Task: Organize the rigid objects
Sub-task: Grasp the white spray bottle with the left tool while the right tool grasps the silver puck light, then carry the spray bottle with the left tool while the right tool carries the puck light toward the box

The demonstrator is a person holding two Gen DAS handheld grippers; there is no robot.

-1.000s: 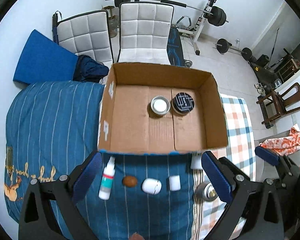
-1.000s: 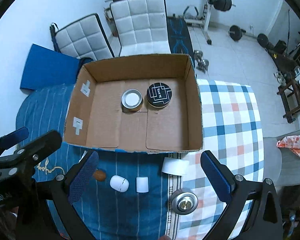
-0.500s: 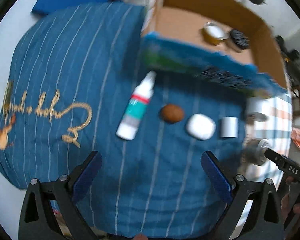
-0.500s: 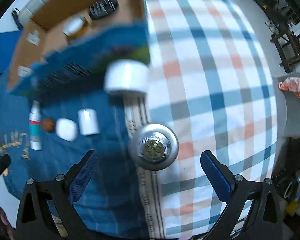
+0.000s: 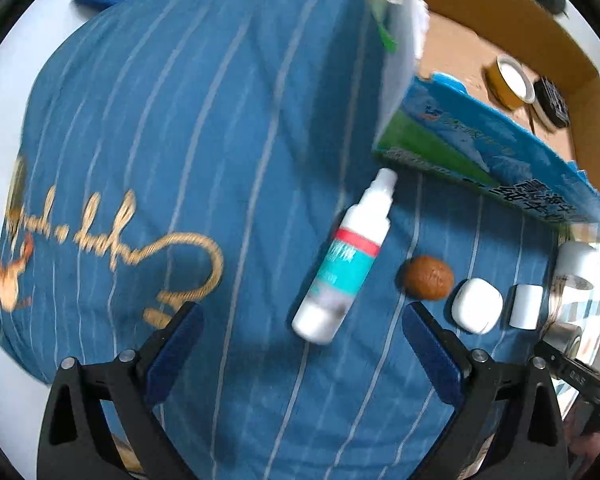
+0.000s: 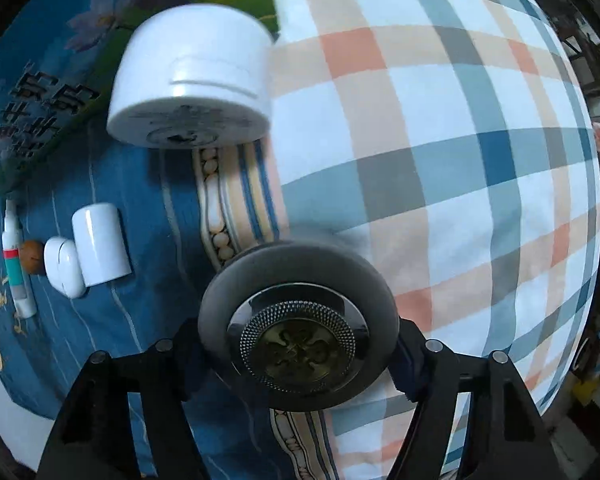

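A row of small objects lies on the blue striped cloth in front of the cardboard box (image 5: 480, 40). In the left wrist view they are a white spray bottle (image 5: 344, 256), a brown nut-like ball (image 5: 426, 278), a white case (image 5: 476, 306) and a white cylinder (image 5: 526, 306). My left gripper (image 5: 300, 344) is open just below the bottle, touching nothing. In the right wrist view a round metal tin (image 6: 298, 332) lies between the fingers of my right gripper (image 6: 298, 350), which stand wide at its sides. A white jar (image 6: 192, 80) lies behind it.
Inside the box stand a gold-rimmed tin (image 5: 510, 80) and a black round tin (image 5: 554, 100). A checked cloth (image 6: 440, 160) covers the right part of the surface. My right gripper's body shows at the left wrist view's right edge (image 5: 572, 372).
Both grippers have dropped from high above the box to close over the cloth. The left has neared the spray bottle. The right has closed in around the metal tin.
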